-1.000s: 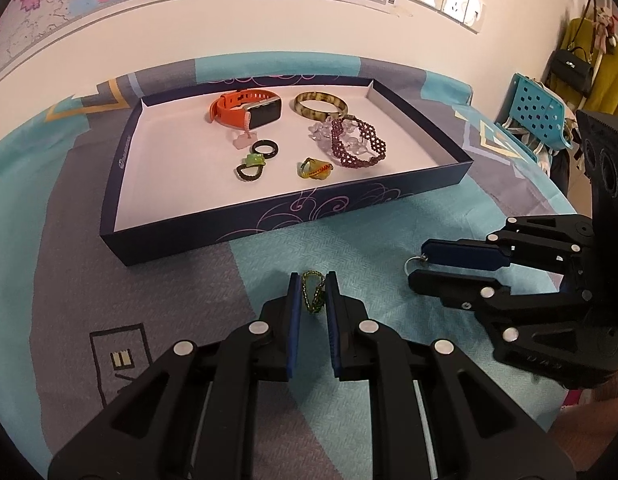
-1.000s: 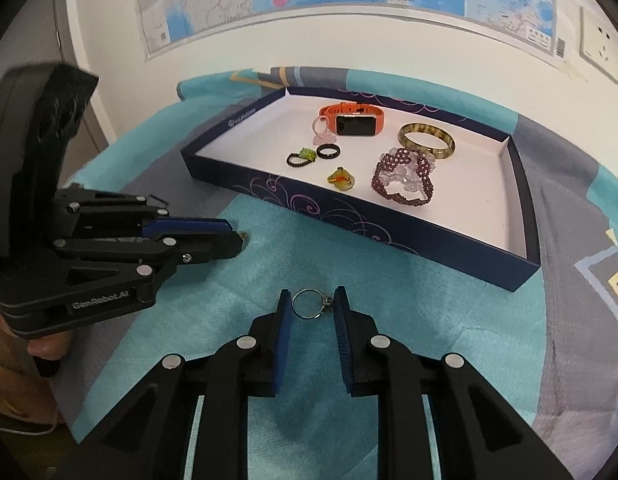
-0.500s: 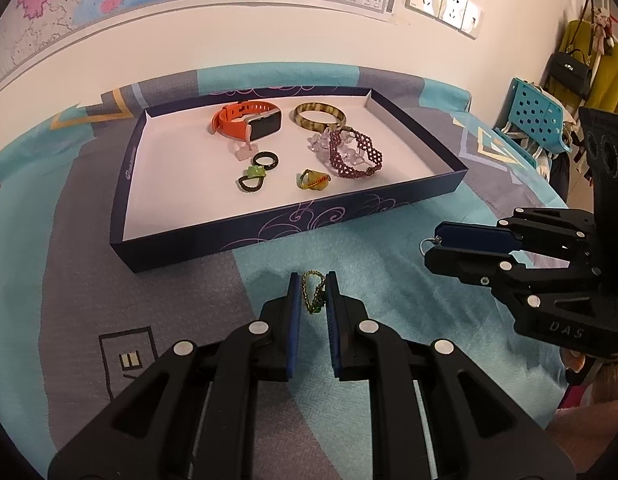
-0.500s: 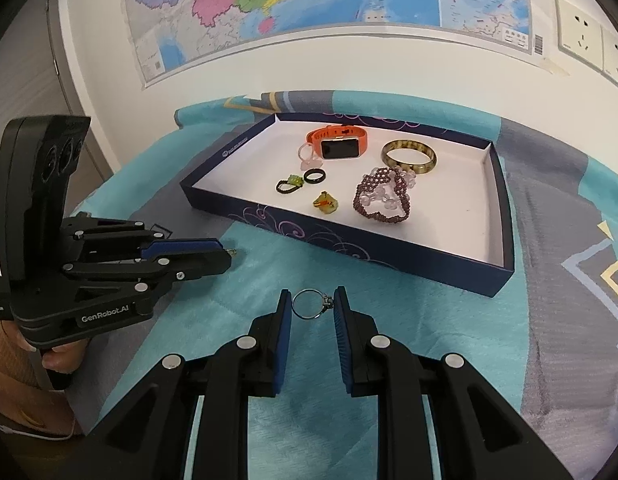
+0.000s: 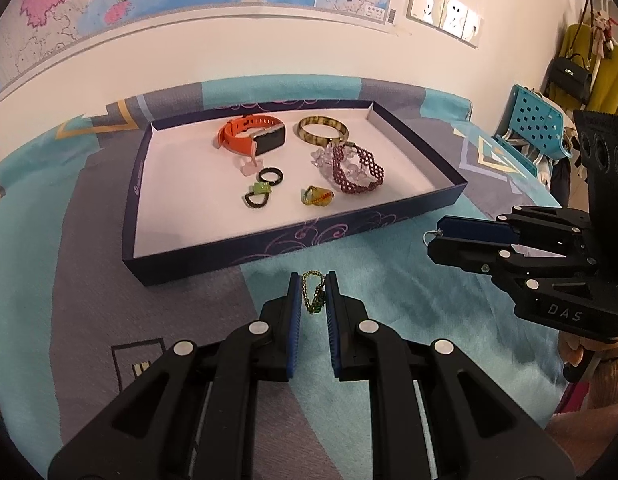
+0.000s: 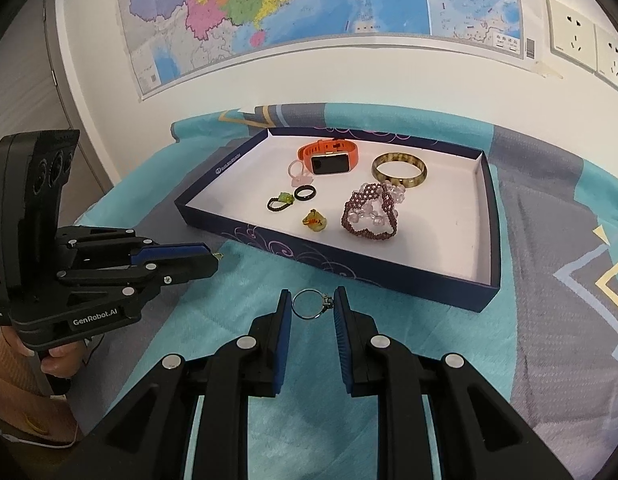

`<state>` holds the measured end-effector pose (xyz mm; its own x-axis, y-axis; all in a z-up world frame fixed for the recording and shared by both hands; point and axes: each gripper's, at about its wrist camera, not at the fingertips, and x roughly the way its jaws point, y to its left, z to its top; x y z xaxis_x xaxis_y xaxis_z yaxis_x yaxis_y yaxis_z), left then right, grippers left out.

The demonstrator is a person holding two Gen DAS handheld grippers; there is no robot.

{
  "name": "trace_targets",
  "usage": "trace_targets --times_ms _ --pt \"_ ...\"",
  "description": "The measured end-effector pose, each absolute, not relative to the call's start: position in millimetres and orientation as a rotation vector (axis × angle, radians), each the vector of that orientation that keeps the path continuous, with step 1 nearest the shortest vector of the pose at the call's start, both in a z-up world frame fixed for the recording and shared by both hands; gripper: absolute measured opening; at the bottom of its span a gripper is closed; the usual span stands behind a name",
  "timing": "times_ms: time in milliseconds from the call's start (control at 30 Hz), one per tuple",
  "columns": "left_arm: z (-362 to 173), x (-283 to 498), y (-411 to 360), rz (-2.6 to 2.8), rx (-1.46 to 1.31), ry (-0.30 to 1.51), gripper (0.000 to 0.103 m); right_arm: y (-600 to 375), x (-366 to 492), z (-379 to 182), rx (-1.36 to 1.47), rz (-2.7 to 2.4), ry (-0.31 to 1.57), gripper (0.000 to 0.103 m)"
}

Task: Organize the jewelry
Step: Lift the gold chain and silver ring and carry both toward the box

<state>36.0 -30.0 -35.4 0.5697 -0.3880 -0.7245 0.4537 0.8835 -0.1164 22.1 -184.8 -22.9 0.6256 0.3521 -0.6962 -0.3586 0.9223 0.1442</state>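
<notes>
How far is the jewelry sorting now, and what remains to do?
Mostly done: the orange watch, bangle, beaded bracelet and several small rings already lie in the tray. In hand: the left gripper pinches a beaded ring, and the right gripper pinches a silver ring. Left: placing these two in the tray; no other loose jewelry shows on the cloth.

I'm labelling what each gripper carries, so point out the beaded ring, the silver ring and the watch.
beaded ring (image 5: 313, 292), left wrist view, on its bead loop.
silver ring (image 6: 309, 305), right wrist view, on its band's right side.
watch (image 6: 328, 163), right wrist view, on its dark screen.
</notes>
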Motion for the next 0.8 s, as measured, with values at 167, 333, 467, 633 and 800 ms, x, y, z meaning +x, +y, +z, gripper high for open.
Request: trace_targets --times_ms 167,333,467,633,800 --pt "-32.7 37.6 -28.7 -0.492 0.084 0.822 0.013 -185.1 22.8 -21.4 -0.011 0.407 0.79 0.019" --pt "-30.1 39.7 -27.9 -0.493 0.082 0.817 0.013 -185.8 24.5 -20.1 -0.009 0.407 0.785 0.019" --pt "-27.2 41.4 -28.8 -0.496 0.083 0.81 0.013 -186.1 27.5 -17.8 -0.014 0.405 0.779 0.019" --pt "-23.0 44.2 -28.7 -0.495 0.085 0.797 0.013 -186.4 30.7 -14.2 -0.023 0.403 0.768 0.019" --pt "-16.8 48.0 -29.4 -0.489 0.093 0.778 0.013 -186.8 36.0 -10.4 -0.027 0.4 0.757 0.019"
